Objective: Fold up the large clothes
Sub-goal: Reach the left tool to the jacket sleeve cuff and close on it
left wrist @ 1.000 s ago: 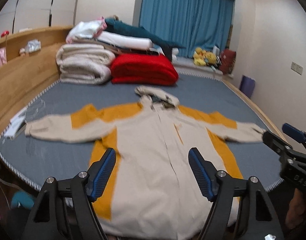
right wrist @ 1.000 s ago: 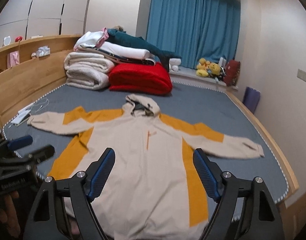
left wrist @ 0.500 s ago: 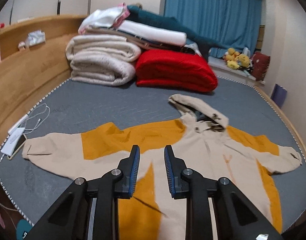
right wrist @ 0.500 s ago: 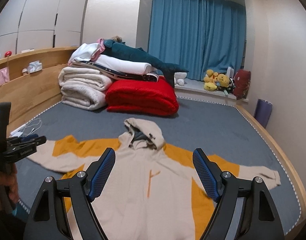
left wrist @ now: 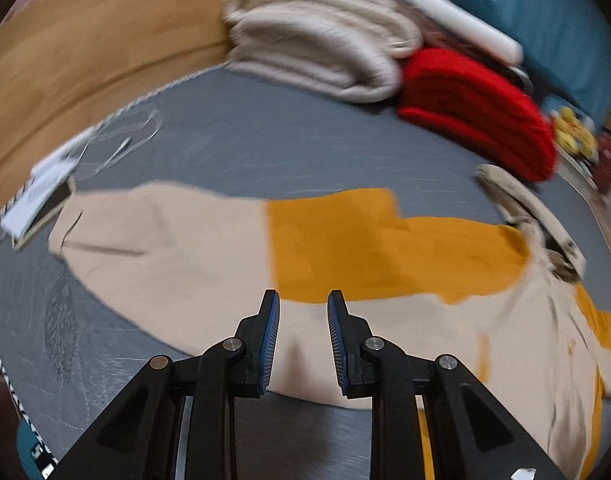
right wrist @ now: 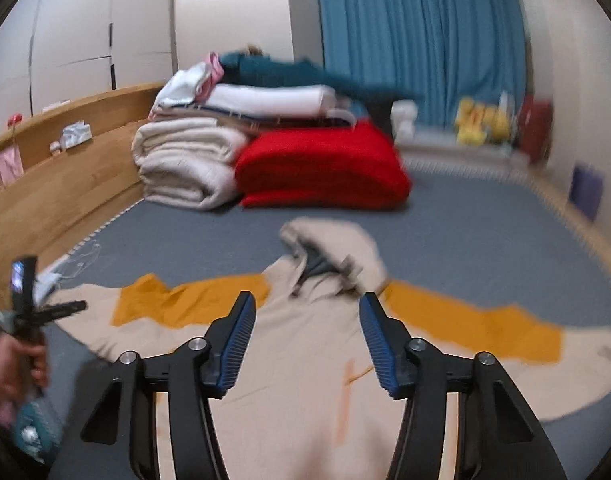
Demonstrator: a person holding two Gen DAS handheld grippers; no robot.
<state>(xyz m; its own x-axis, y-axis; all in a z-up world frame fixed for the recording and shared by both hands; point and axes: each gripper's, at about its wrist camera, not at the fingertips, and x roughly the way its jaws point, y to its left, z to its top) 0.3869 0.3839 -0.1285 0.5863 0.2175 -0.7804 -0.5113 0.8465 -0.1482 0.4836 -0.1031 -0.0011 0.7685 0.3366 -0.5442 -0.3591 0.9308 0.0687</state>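
Grey bed (left wrist: 245,140), jacket (left wrist: 365,240) under left gripper (left wrist: 303,300)

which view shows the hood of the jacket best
The right wrist view. The hood lies near the middle of the frame, whole, with its dark lining showing, beyond the right hand-held gripper. The left wrist view catches the hood only at the far right edge, smeared by blur and stretched by the lens.

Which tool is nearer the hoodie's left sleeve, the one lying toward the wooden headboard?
Left. The left tool hovers right over the left sleeve, just short of its lower edge. The right tool sits over the hoodie's chest, below the hood.
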